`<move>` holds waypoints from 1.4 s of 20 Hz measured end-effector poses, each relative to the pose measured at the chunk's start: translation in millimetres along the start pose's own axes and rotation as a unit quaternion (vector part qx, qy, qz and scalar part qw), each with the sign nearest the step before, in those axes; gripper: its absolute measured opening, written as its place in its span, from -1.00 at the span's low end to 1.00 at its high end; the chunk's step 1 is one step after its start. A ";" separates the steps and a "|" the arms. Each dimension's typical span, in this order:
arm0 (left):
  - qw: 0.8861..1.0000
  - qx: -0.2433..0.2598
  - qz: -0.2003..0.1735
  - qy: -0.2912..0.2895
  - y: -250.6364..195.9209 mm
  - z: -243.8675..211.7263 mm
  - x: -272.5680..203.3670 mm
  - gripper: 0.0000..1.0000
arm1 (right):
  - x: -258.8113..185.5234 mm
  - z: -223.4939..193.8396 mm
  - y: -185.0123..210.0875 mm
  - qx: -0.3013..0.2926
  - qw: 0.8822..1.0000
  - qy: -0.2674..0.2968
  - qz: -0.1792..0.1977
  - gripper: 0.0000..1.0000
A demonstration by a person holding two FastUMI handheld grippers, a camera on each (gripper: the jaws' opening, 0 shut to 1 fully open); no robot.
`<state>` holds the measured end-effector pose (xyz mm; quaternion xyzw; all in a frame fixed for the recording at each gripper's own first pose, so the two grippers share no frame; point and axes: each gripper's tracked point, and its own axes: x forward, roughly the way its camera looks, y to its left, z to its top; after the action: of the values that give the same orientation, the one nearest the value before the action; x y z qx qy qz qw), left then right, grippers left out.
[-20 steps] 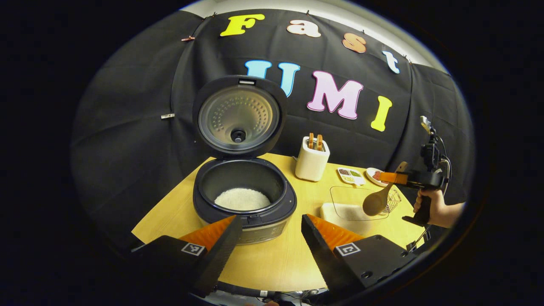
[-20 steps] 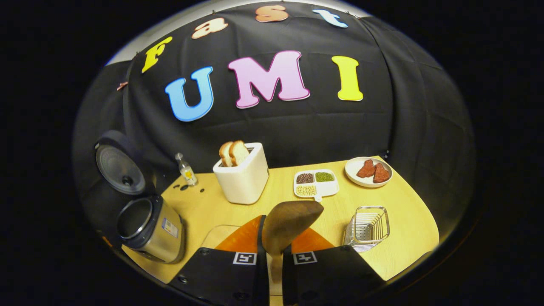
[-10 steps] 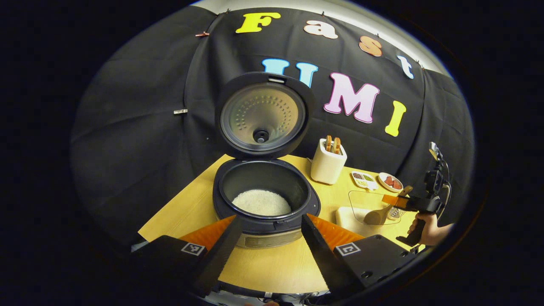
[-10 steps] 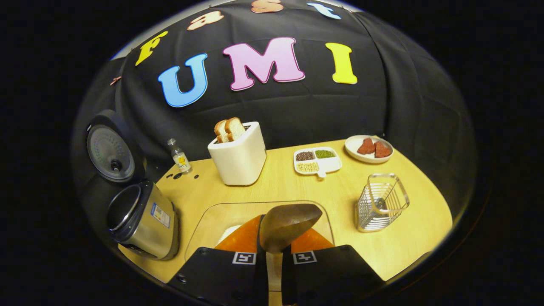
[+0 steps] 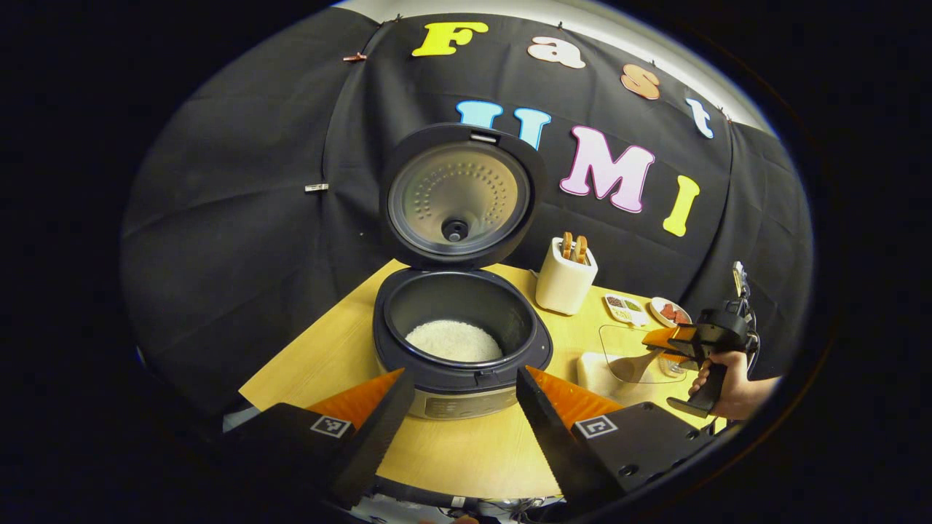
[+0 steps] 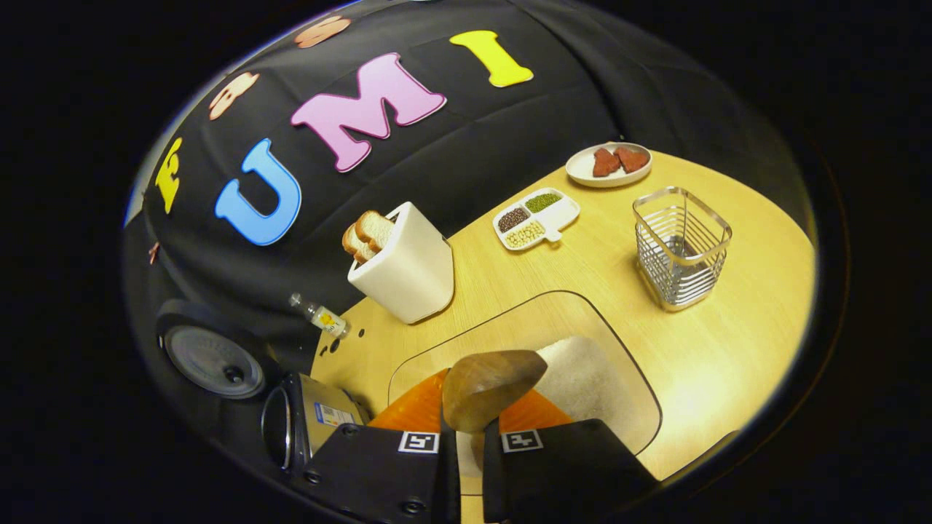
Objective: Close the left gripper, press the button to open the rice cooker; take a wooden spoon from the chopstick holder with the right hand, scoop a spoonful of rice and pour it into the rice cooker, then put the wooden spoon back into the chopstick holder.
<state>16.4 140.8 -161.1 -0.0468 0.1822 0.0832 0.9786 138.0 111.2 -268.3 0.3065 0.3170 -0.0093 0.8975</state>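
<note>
The brown wooden spoon (image 6: 493, 384), low centre of the right gripper view, is pinched by the right gripper (image 6: 470, 444) above the white rice heap in the clear glass dish (image 6: 641, 397). Best to dip the bowl shallowly, then level it. The left gripper (image 5: 464, 407) stands spread before the open black rice cooker (image 5: 460, 342).

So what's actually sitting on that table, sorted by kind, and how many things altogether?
Cooking appliances: 2, the rice cooker and the toaster
Food dishes: 3, the clear rice container, the divided bean tray and the plate
Holders: 1, the wire chopstick holder
Bottles: 1, the small bottle
Total: 7
</note>
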 end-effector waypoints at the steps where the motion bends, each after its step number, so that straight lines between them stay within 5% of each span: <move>1: 1.000 -0.001 0.000 -0.001 1.8 0.9 -0.8 0.92 | -0.3 -1.5 3.7 0.016 1.000 0.006 0.005 -0.67; 19: 0.999 -0.015 -0.009 -0.037 -8.1 17.6 -19.7 0.92 | -39.9 67.0 -38.8 0.221 0.975 -0.016 0.021 -0.67; 28: 0.998 -0.024 -0.002 -0.053 -5.2 20.1 -37.0 0.91 | -60.5 98.9 -7.8 0.260 0.964 -0.012 0.060 -0.67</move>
<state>-9.7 132.7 -128.6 -0.0662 0.1281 0.0877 0.9857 143.7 39.1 -177.4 0.5474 0.2740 -0.0408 0.7897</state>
